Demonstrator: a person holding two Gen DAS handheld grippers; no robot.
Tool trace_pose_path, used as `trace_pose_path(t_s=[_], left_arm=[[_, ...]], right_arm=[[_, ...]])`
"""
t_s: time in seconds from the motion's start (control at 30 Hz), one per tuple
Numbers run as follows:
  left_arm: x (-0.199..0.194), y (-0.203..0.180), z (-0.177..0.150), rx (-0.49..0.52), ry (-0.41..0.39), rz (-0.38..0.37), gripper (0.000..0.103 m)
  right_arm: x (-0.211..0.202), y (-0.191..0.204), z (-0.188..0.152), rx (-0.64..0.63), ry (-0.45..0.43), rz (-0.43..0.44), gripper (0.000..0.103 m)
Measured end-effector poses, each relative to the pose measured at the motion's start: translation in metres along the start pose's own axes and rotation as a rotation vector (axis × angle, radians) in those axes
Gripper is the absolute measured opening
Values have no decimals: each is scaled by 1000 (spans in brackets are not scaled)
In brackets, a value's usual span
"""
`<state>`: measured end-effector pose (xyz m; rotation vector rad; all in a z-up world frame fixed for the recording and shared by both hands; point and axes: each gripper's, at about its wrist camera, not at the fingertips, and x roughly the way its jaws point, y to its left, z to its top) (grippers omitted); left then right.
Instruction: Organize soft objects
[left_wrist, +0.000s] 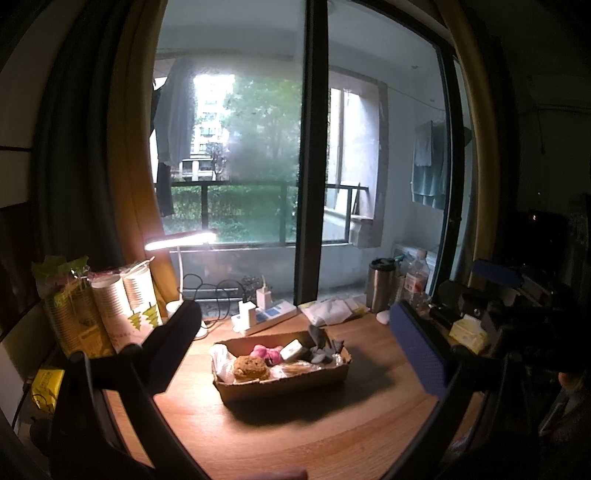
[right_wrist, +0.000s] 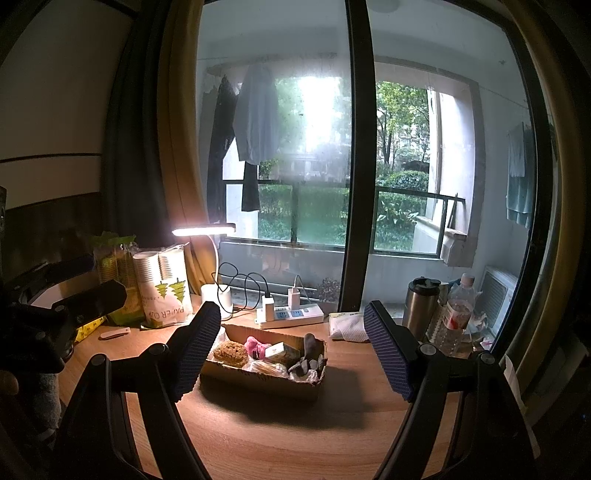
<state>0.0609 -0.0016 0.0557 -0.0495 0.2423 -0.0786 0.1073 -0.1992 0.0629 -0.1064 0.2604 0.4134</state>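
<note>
While both the left gripper (left_wrist: 295, 354) and right gripper (right_wrist: 291, 354) gape empty, the cardboard box (right_wrist: 258, 380) of soft things sits at twelve o'clock; a clumsy dip could shove it.

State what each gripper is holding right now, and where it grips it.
Nothing is held. The left gripper and the right gripper both have their jaws spread wide and empty, short of the cardboard box of soft items on the desk.
</note>
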Motion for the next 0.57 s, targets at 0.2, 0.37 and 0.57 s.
trace_pose_path(t_s=[0.2,0.37,0.57], left_arm=[[1,-1,-1,3,3,-4,103],[2,0,-1,-1,6,-4,103],[8,1,-2,-10,16,-19,103]], right_arm=[[0,-1,-1,-1,1,0,82],[0,-2,-3,-5,4,1,82],[4,-4,-8,-8,16,8,82]])
